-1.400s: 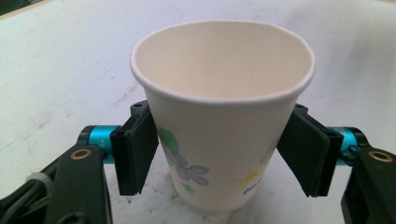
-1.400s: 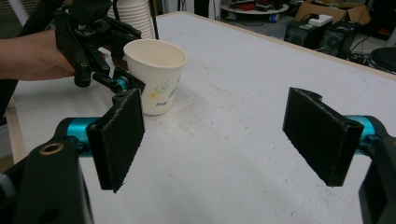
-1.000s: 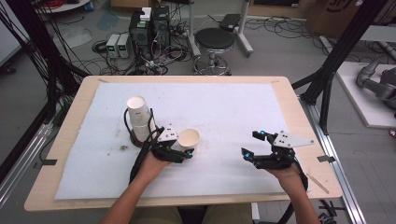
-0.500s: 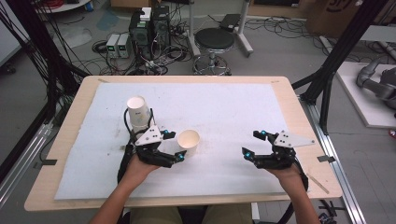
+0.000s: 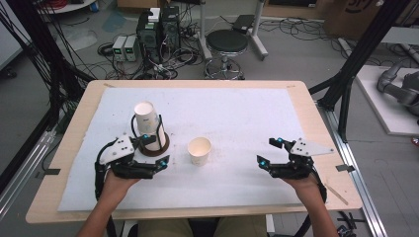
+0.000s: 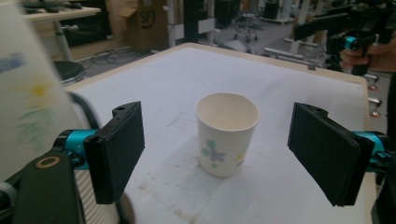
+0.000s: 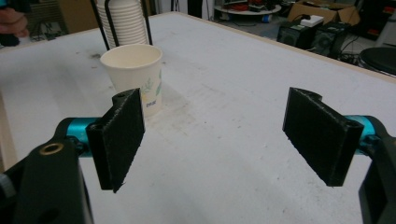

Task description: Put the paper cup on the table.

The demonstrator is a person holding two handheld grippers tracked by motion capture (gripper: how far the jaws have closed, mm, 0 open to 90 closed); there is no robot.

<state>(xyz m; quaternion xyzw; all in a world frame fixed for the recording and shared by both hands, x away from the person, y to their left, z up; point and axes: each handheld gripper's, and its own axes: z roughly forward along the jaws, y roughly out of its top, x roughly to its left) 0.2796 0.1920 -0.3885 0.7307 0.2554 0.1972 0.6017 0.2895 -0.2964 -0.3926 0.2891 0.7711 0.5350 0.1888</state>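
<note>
At the centre of the high view, a single paper cup (image 5: 199, 150) has been set upright and released by the left gripper (image 5: 160, 164), now drawn back lower left, jaws spread and empty, suggesting placement is done, while the right gripper (image 5: 267, 151) is held wide and empty at lower right.

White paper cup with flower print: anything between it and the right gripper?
Nothing. In the high view, only bare white mat separates the white paper cup with flower print from the open right gripper; the right gripper view agrees.
</note>
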